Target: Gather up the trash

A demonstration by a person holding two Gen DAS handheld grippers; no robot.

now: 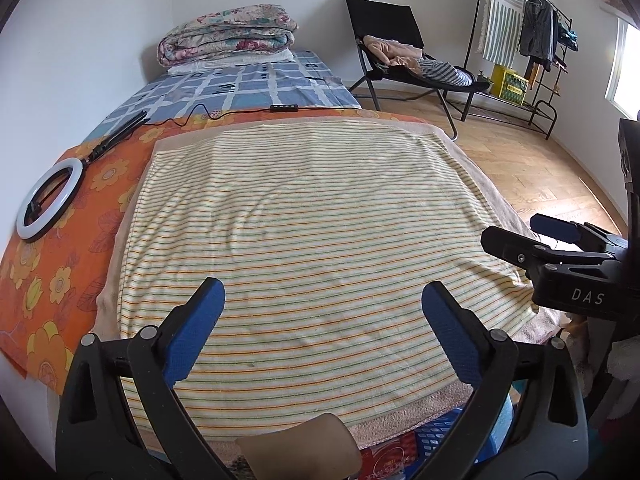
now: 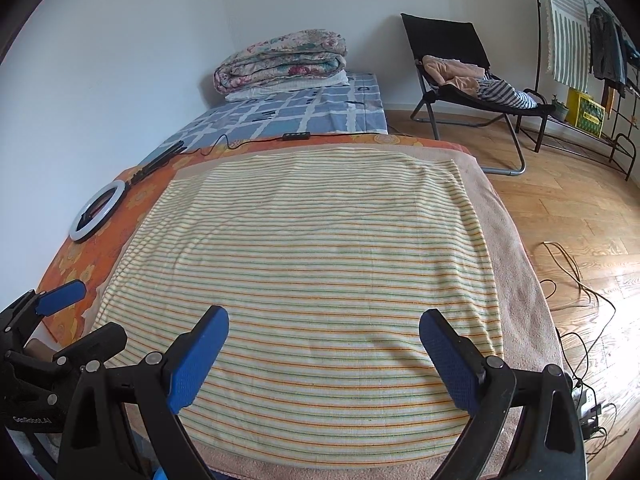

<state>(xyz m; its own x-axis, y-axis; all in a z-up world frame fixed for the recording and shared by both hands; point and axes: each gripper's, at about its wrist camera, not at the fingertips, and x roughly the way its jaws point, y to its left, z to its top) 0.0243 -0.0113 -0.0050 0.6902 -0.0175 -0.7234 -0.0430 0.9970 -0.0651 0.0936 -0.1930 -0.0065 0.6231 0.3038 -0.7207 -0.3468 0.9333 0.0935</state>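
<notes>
Orange flowered cloth (image 1: pixel 52 280) covers the left margin of the bed (image 1: pixel 256 84), and on it lies a ring light (image 1: pixel 50 200), flat on its side with its black stand (image 1: pixel 118 136) pointing toward the wall; its cable and inline control (image 1: pixel 285 108) run across the cloth edge, a placement that reads as storage rather than discard. Centrally, a striped towel (image 1: pixel 304 240) is spread smooth over a beige towel (image 1: pixel 500 200), forming a bare working surface. No scrap, wrapper or other trash item is visible on it in either view, and no bin or bag can be identified. This arrangement fits two stages equally: a surface from which litter is gone, or one onto which none is laid.

The left tongs (image 1: pixel 322 308) hover above the near edge of the striped towel, blue pads spread wide and holding nothing. The right tongs (image 2: pixel 324 336) hover alongside at similar height, likewise spread and empty; both are held level and forward, a neutral posture suited to surveying the surface. A tan shape (image 1: pixel 296 444) sits at the lower frame edge of the left view; what it is cannot be told.

At the far end rests a folded quilt (image 1: pixel 228 36). Rightward stand a black chair (image 1: pixel 384 36) draped with clothing, a garment rack (image 1: pixel 532 40), and loose cables (image 2: pixel 576 280) on the wooden floor (image 2: pixel 560 208).
</notes>
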